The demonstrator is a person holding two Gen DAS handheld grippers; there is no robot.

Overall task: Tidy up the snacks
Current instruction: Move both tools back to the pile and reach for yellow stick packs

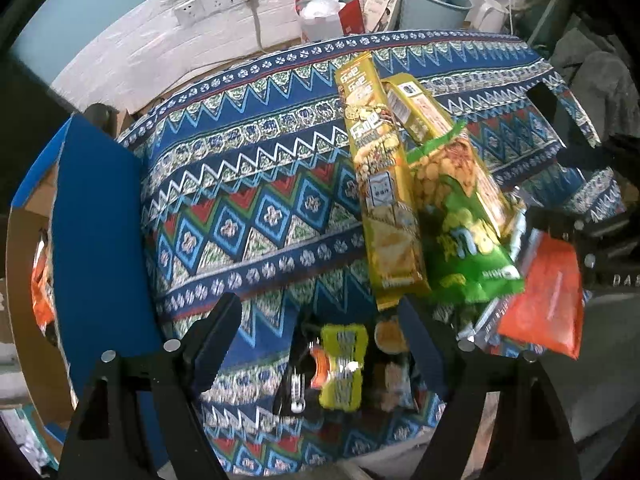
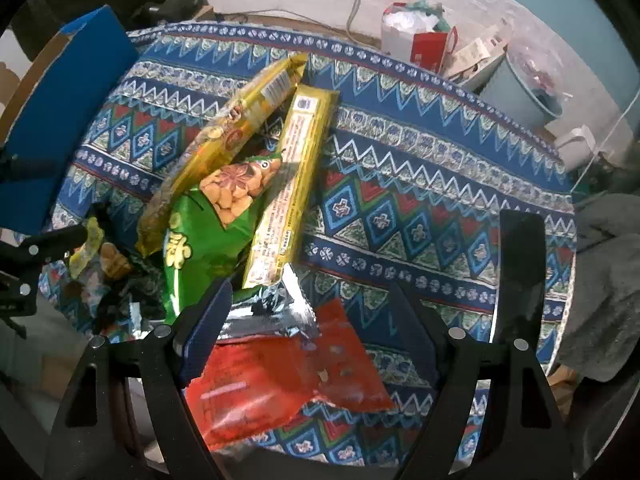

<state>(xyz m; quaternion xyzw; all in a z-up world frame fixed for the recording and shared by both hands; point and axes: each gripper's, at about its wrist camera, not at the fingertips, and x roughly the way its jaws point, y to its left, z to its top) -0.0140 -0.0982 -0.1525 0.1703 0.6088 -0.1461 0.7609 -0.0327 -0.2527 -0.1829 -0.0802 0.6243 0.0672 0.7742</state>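
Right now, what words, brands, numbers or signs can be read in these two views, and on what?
"DA", rest cut off: black part at the left wrist view's right edge.
Long yellow pack: Chinese brand characters, too blurred to quote.
Green bag: large yellow characters, blurred.
Second yellow pack: fine print on its back, too small.
Red packet: print blurred.
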